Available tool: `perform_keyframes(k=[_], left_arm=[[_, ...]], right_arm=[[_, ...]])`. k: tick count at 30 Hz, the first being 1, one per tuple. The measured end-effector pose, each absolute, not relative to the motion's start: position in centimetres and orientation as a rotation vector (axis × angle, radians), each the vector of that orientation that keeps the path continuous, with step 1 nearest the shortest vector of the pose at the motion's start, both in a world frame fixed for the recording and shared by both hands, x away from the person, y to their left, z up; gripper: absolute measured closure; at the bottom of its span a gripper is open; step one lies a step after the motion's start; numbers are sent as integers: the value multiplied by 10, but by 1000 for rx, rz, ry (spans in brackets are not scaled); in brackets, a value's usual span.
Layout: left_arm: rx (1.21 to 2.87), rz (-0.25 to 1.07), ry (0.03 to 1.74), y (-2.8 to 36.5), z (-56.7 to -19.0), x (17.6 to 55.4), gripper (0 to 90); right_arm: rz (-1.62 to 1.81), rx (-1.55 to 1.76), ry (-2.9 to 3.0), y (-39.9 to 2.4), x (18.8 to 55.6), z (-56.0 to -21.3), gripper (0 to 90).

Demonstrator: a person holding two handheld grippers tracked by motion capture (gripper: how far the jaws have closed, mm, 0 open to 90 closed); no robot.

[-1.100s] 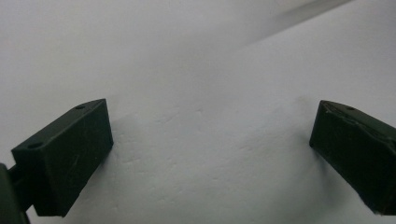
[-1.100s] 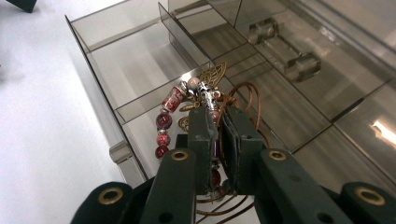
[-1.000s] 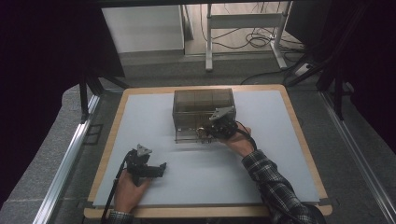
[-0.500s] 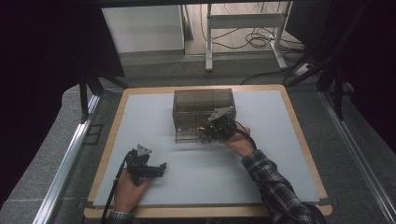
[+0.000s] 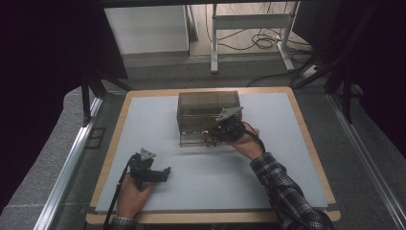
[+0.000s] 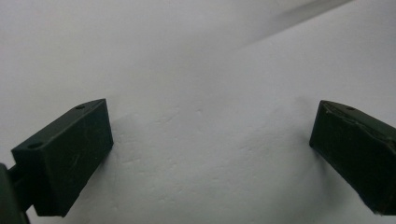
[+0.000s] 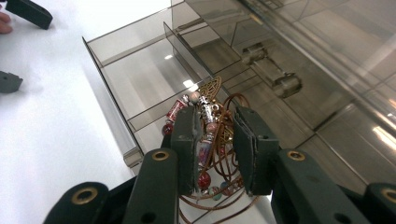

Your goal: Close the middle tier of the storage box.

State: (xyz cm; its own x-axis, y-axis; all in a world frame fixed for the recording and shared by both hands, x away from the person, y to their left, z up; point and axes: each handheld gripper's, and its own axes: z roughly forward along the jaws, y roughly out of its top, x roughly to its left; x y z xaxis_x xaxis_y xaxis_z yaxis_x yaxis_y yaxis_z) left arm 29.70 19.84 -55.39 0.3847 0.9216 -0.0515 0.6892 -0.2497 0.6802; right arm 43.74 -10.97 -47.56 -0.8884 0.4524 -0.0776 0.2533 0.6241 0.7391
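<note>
Fingers of the right gripper (image 7: 217, 149) slightly apart, just been opening, with a beaded bracelet (image 7: 210, 140) of red beads and copper wire loops between them; left finger (image 7: 187, 144) touching the beads, right finger (image 7: 250, 149) close beside, pressing not certain. Bracelet over the pulled-out drawer (image 7: 126, 79) of the smoked clear organizer box (image 5: 208, 108), at its front right corner. Drawer walls near on both sides, so little room there. Fingers of the left gripper (image 6: 210, 154) spread wide, holding nothing, just above the bare white table (image 5: 287, 143), well apart from the organizer box, with much free room around.
</note>
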Motion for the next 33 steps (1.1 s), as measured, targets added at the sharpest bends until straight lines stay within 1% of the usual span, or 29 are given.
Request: perform_keyframes(k=[11,33], left_arm=[[2023,481,1378,198,-554,297,0],[2024,481,1378,198,-554,297,0]], right_arm=[[1139,565,2589,-117,432,-468,692],[1174,517,2602,-124,413,-470,619]])
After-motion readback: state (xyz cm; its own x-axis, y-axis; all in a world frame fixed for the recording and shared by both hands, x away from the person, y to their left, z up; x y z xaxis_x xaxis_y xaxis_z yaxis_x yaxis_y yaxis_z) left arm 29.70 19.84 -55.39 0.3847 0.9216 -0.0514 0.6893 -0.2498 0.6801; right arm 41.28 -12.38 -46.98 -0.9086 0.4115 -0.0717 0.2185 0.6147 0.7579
